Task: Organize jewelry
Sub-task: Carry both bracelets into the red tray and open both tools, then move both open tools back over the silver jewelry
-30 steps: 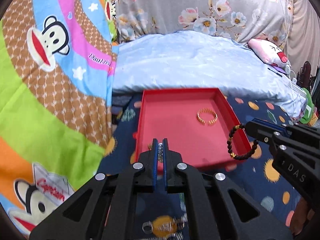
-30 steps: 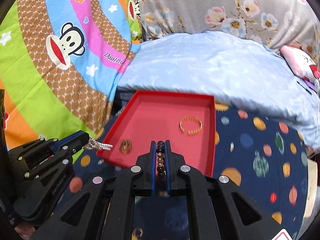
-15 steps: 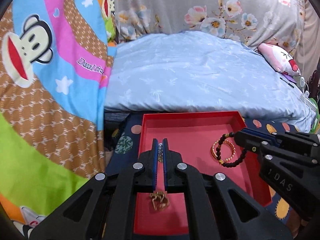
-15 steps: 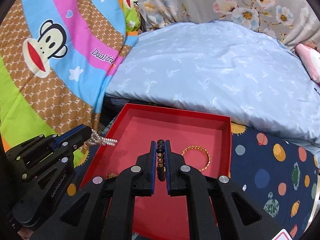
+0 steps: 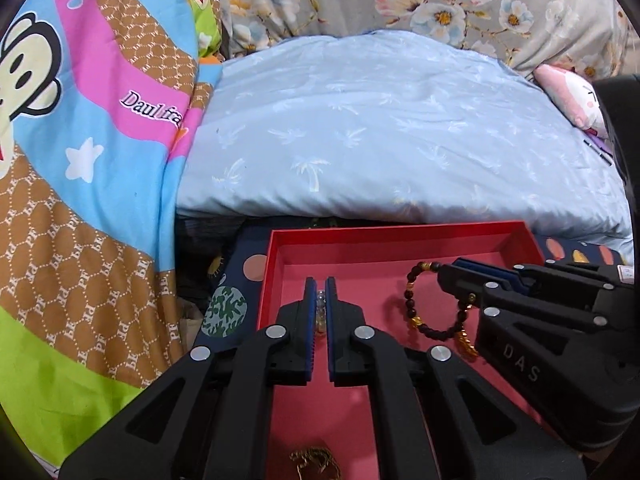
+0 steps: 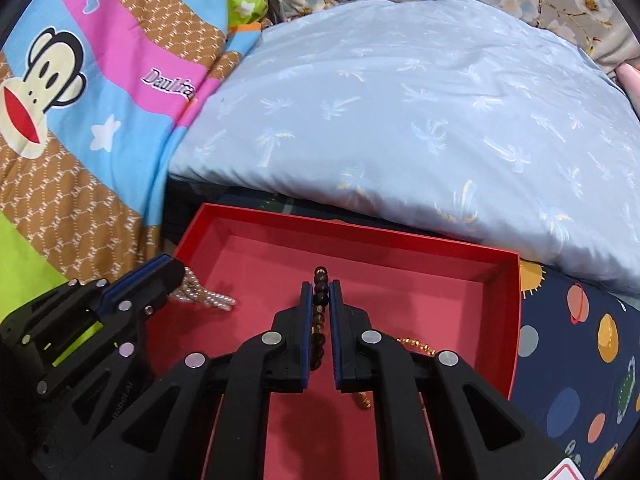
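Left gripper point(image 5: 319, 294): pressed together on a pearl strand point(image 6: 208, 295), which hangs from its tips over the left part of the tray.
Right gripper point(image 6: 321, 294): pinching a dark bead bracelet point(image 5: 432, 304); the loop dangles above the tray floor, contact with the floor cannot be told.
Gold chain piece point(image 5: 316, 464): lies on the tray floor at the near edge, under the left gripper.
Gold bangle point(image 6: 416, 346): on the tray floor, mostly hidden by the right gripper.
Red tray point(image 6: 400, 240): sits on the planet-print cloth point(image 6: 580, 344), against the pale blue pillow point(image 6: 400, 100).
Progress: two pieces appear deposited; two are held over the tray and not released.
Remaining: by judgement, lower and release both; other loose jewelry outside the tray is not visible.
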`<state>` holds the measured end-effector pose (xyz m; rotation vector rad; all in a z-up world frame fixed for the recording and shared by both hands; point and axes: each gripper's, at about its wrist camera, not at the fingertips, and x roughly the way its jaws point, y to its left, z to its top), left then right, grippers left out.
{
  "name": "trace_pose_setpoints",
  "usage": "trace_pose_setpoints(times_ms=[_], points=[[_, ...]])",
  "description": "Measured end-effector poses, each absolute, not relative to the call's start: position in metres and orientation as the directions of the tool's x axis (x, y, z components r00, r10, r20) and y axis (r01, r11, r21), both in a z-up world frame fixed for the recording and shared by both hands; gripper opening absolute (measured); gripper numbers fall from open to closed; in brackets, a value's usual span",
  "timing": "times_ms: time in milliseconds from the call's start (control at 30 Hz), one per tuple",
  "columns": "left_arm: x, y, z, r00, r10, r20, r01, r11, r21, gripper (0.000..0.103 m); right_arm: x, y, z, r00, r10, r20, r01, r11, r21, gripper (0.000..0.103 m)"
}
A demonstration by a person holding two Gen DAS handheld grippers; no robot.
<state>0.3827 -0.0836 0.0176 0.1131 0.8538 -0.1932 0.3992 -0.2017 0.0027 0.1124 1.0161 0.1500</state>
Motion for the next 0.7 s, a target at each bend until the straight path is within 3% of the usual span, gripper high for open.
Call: trace_pose_setpoints(times_ms=[33, 100, 167, 267, 467, 700], points=[[0.384, -0.084, 0.015, 0.640, -0.117, -0.759, 0.211, 0.977, 0.027, 0.004, 0.401, -0.203, 0.000, 0.519, 0.161, -0.840, -0.066, 0.987, 0.148, 0.013], [0.386, -0.086, 0.011, 0.644, -0.103, -0.758, 0.202, 0.979, 0.038, 0.006, 0.402, -0.205, -0.003, 0.527, 0.130, -0.840, -0.058, 0.991, 0.116, 0.031], [0.387, -0.085, 0.010, 0.648, -0.089, -0.756, 0.190, 0.981, 0.048, 0.018, 0.401, -0.206, -0.003, 0.548, 0.095, -0.831, -0.046, 0.995, 0.083, 0.042], [0.381, -0.084, 0.012, 0.665, -0.064, -0.744, 0.168, 0.984, 0.065, 0.040, 0.396, -0.211, 0.002, 0.572, 0.076, -0.817, -0.032, 0.997, 0.070, 0.043], [0.358, -0.074, 0.027, 0.691, -0.044, -0.722, 0.138, 0.988, 0.072, 0.051, 0.370, -0.210, 0.029, 0.633, 0.055, -0.772, -0.036, 0.998, 0.042, 0.044], [0.312, -0.039, 0.041, 0.689, -0.032, -0.724, 0.096, 0.994, 0.048, 0.054, 0.302, -0.196, 0.054, 0.665, 0.057, -0.745, -0.075, 0.997, 0.008, 0.048]])
